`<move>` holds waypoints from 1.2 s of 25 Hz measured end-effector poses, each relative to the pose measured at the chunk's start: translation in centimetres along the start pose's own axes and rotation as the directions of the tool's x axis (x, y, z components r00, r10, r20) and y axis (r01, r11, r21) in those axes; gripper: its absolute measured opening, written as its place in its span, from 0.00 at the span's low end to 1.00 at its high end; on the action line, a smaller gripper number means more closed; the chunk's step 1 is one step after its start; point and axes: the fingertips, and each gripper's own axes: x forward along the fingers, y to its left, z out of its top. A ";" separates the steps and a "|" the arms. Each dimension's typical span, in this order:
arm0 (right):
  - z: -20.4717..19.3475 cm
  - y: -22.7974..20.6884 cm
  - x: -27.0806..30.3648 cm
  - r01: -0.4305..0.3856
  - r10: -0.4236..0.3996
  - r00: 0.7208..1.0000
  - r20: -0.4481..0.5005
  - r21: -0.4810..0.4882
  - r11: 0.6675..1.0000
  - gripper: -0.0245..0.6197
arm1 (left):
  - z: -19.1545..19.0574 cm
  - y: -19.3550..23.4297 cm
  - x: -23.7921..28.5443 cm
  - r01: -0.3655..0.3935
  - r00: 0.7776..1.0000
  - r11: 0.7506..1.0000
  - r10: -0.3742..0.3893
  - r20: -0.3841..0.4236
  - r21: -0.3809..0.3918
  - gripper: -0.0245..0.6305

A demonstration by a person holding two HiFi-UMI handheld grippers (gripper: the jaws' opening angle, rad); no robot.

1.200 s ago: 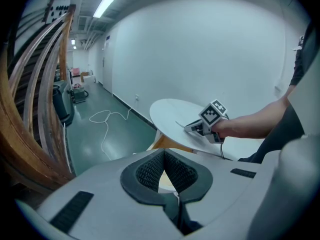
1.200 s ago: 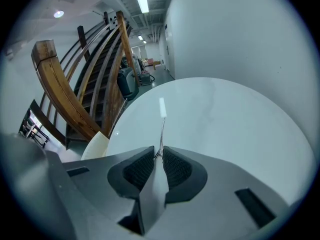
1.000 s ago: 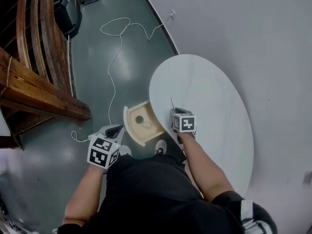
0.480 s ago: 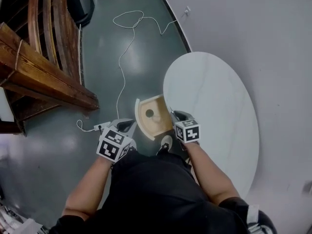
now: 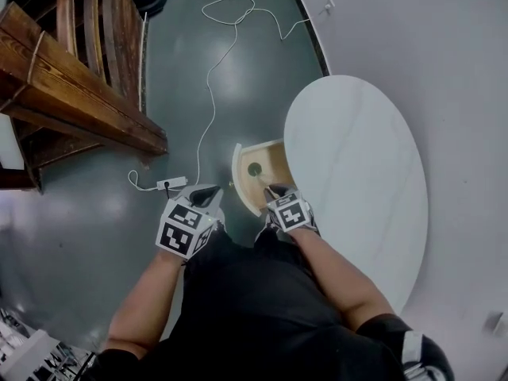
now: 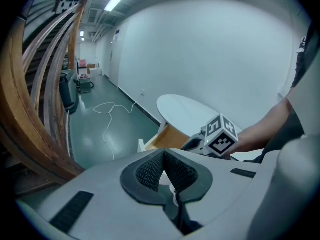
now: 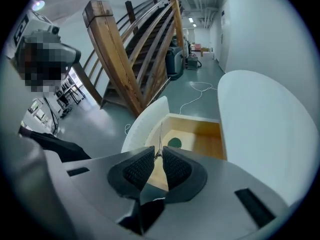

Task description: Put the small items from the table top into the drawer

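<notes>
My right gripper has just come off the table and now hangs over the open drawer. A second ago it stood over the table's rim, just beside the drawer; now its tips are above the drawer's wooden floor, near the curved white front wall.

Its jaws are nearly together and pinch a thin wire-like item, which sticks up and forward from between the pads. It is too fine for me to say what it is. It is held above the drawer floor and has not touched down.

Further into the drawer lies a dark round spot; I cannot tell whether it is a disc or a hole.

My left gripper has moved along with my body but does no work. It sits outside the drawer, on the side away from the table, with its pads closed tip to tip on nothing.

I judge the carry to be done and the release is what remains. I should lower the right gripper a little and part the jaws, so the piece falls inside the walls and not over the front edge. I see no other small item on the table from my head view.
</notes>
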 end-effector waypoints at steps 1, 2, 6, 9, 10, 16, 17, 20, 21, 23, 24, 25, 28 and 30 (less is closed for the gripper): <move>-0.5 0.1 0.8 -0.006 0.006 1.000 -0.026 -0.010 1.000 0.12 | -0.1 0.3 -0.1 -0.007 1.000 1.000 0.007 0.004 -0.011 0.06; -0.9 0.2 1.6 -0.013 0.012 0.999 -0.050 -0.015 1.000 0.12 | -0.1 0.6 -0.2 -0.013 1.000 1.000 0.013 0.005 -0.017 0.06; -2.0 0.6 4.3 -0.051 0.048 0.990 -0.130 -0.021 0.998 0.12 | -0.7 1.0 -0.4 -0.029 1.000 0.999 0.029 0.001 -0.036 0.06; -2.4 0.8 6.0 -0.084 0.075 0.979 -0.190 -0.039 0.996 0.12 | -1.4 0.7 -0.2 -0.031 0.999 0.998 0.031 -0.010 -0.047 0.06; -2.6 0.7 6.6 -0.088 0.075 0.974 -0.213 -0.049 0.995 0.12 | -1.6 0.6 -0.1 -0.034 0.999 0.998 0.033 -0.015 -0.053 0.06; -4.9 -1.5 9.2 -0.067 0.041 0.934 -0.356 -0.061 0.996 0.12 | -2.4 0.5 0.0 -0.055 0.998 0.993 0.054 -0.016 -0.107 0.06; -5.2 -1.6 9.5 -0.067 0.037 0.928 -0.371 -0.068 0.995 0.12 | -2.5 0.6 0.0 -0.059 0.998 0.992 0.057 -0.014 -0.114 0.06; -5.8 -1.2 10.7 -0.093 0.040 0.912 -0.408 -0.110 0.990 0.12 | -3.4 0.6 -0.2 -0.063 0.998 0.988 0.061 -0.019 -0.141 0.06; -5.9 -1.1 11.2 -0.102 0.042 0.908 -0.416 -0.122 0.987 0.12 | -3.8 0.7 -0.3 -0.063 0.998 0.987 0.060 -0.022 -0.147 0.06; -6.1 -0.9 11.9 -0.117 0.055 0.900 -0.433 -0.117 0.986 0.12 | -4.5 1.0 -0.6 -0.067 0.998 0.986 0.063 -0.030 -0.155 0.06; -6.1 -0.8 12.2 -0.124 0.065 0.897 -0.438 -0.107 0.987 0.12 | -4.8 1.1 -0.7 -0.070 0.997 0.985 0.065 -0.033 -0.160 0.06; -6.0 -0.8 12.3 -0.125 0.069 0.895 -0.440 -0.101 0.987 0.12 | -5.0 1.3 -0.7 -0.073 0.997 0.983 0.068 -0.035 -0.167 0.06; -6.1 -1.2 12.1 -0.106 0.049 0.887 -0.459 -0.101 0.989 0.13 | -5.3 1.6 -0.8 -0.071 0.997 0.982 0.066 -0.039 -0.172 0.06; -6.2 -1.3 11.8 -0.093 0.039 0.885 -0.464 -0.093 0.991 0.15 | -5.2 1.7 -0.7 -0.065 0.997 0.984 0.059 -0.040 -0.165 0.06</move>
